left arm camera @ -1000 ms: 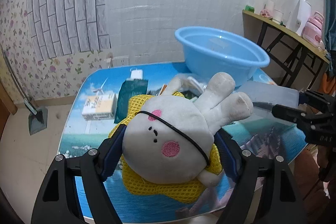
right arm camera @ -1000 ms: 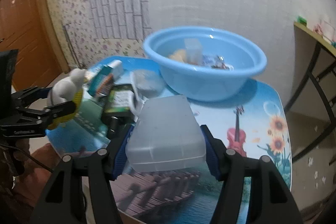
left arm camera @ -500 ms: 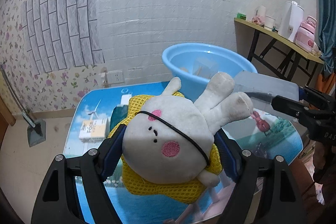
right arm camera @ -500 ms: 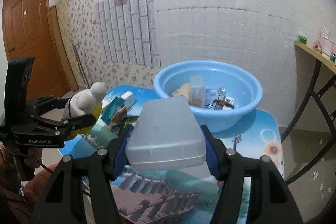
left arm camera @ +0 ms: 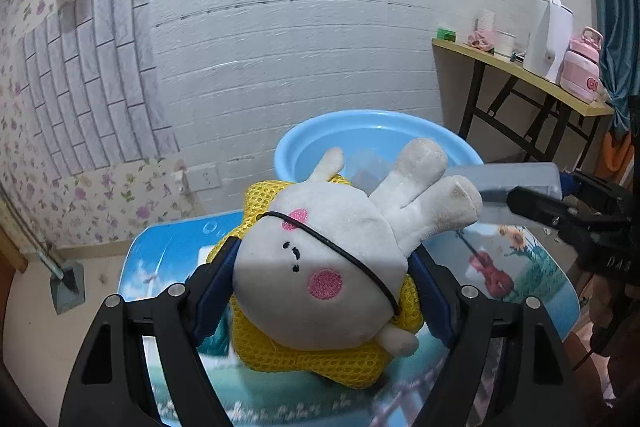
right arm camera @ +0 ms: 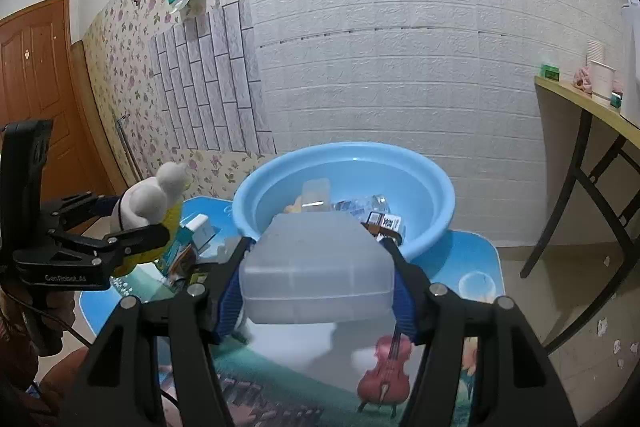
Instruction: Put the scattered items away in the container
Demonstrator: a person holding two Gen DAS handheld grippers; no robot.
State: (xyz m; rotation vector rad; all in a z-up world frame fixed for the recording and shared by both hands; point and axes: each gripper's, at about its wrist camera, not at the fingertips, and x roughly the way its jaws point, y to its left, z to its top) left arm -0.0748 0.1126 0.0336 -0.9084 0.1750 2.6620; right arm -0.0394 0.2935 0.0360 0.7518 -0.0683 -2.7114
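On the left, the left claw (left arm camera: 320, 291) grips a white plush rabbit (left arm camera: 332, 259) in yellow mesh, held above the near-left part of the table (left arm camera: 532, 291). Loose packets (right arm camera: 192, 239) lie on the table just left of the blue basin (right arm camera: 432, 187), which stands at the far side and holds several small items. To the right, the right claw (right arm camera: 318, 279) clamps a translucent plastic box (right arm camera: 316, 267) above the table, just near of the basin.
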